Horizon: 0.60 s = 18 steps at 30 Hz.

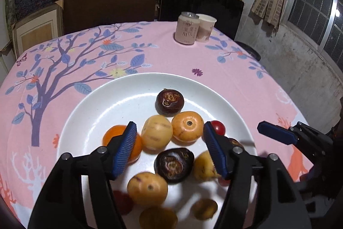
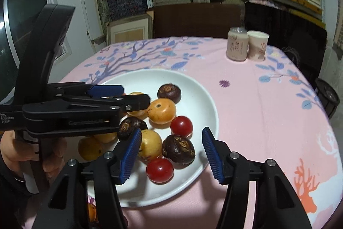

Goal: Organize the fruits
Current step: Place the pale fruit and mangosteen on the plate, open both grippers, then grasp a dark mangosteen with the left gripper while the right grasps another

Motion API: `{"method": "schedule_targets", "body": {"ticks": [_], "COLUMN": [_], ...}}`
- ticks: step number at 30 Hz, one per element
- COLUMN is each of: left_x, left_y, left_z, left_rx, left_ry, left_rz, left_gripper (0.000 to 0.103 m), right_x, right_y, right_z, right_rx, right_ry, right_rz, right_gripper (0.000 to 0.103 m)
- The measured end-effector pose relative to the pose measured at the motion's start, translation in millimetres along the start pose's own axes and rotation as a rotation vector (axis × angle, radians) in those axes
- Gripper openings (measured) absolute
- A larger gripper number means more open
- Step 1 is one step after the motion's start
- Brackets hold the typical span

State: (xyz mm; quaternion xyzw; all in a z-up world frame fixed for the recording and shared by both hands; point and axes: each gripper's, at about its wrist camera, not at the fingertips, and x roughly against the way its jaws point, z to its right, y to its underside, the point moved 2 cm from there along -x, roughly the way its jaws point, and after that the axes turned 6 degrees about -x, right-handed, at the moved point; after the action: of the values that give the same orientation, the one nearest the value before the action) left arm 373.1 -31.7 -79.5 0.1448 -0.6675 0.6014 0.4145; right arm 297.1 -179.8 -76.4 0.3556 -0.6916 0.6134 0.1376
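The left gripper point(image 1: 170, 148) hangs over the near half of the white plate point(image 1: 85, 113), jaws about half open. No pad presses on anything; several fruits point(image 1: 157, 132) lie below the gap, loose on the plate. The right gripper point(image 2: 171, 153) hangs over the plate's near right edge, jaws also about half open and empty. A dark fruit point(image 2: 178, 149) and a red tomato point(image 2: 159, 170) lie under its gap, not touched.

All the fruits sit on the plate: yellow-orange round ones, dark brown ones and small red tomatoes. In the left wrist view the fruits nearest the camera are blurred, and some are half hidden behind the blue pads. In the right wrist view the left gripper crosses over the plate's left part and covers some fruits; a hand point(image 2: 12, 149) holds its handle, partly cut off. One orange fruit point(image 2: 91, 212) shows beside the plate's near edge, mostly hidden; whether it lies on the cloth cannot be told.

Far behind the plate, on the pink cloth point(image 1: 150, 53), stand a can point(image 1: 186, 28) and a paper cup point(image 1: 206, 27), touching.
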Motion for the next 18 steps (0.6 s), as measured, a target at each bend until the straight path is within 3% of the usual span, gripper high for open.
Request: {"method": "schedule_targets", "body": {"ticks": [6,10,15,18], "left_x": [63,100,106,106], "left_y": [47,97,149,170], "left_z": [-3,-5,-2,-4], "left_rx": [0.009,0.023,-0.005,0.027], "left_ry": [0.008,-0.005,-0.088,-0.082], "left_rz": [0.033,0.046,-0.03,-0.059], "left_gripper": [0.072,0.086,0.086,0.086], "right_x": [37,58,91,103], "right_y": [23,52,94,121], "right_z": [4,-3,-35,-56], "right_rx": [-0.036,-0.017,0.084,0.135], "right_ry": [-0.048,-0.079,-0.173,-0.206], "right_rz": [0.022,-0.008,-0.081,-0.137], "right_gripper": [0.059,0.059,0.059,0.059]}}
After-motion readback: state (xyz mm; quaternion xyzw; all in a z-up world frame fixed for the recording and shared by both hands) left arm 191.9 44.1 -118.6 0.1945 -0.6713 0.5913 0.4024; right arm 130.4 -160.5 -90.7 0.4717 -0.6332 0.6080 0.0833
